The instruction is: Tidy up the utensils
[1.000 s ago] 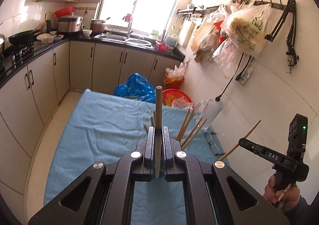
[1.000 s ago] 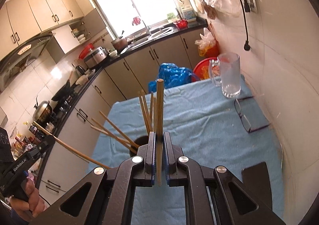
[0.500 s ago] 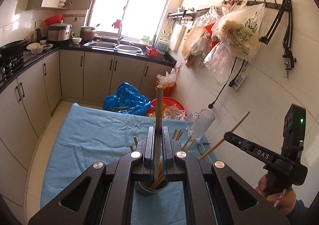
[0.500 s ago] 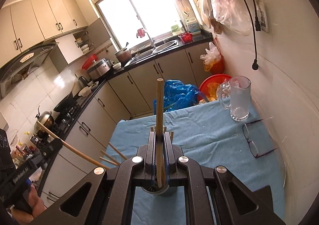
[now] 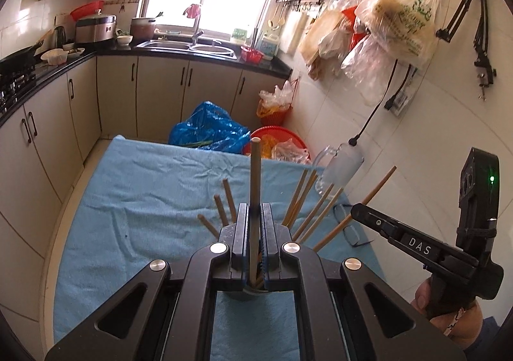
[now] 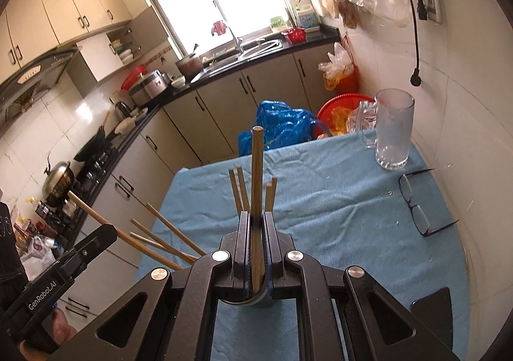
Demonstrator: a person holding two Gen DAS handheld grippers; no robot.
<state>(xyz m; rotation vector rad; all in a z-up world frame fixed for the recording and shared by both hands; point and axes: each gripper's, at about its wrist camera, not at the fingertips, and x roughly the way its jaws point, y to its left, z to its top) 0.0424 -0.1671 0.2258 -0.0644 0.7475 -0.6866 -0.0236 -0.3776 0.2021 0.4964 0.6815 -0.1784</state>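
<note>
Chopstick (image 5: 255, 201) clenched upright in left tongs (image 5: 255, 241); right tongs (image 6: 255, 245) grasping another chopstick (image 6: 256, 188) over holder (image 6: 256, 298).

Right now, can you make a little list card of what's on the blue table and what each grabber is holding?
left gripper: shut on a chopstick, held upright
right gripper: shut on a chopstick, held upright
holder: dark cup under the grippers, mostly hidden
other chopsticks: standing in the holder, fanned out
glass mug: upright, looks empty, far right side
glasses: lying in front of the mug
table cover: blue cloth, wrinkled
</note>
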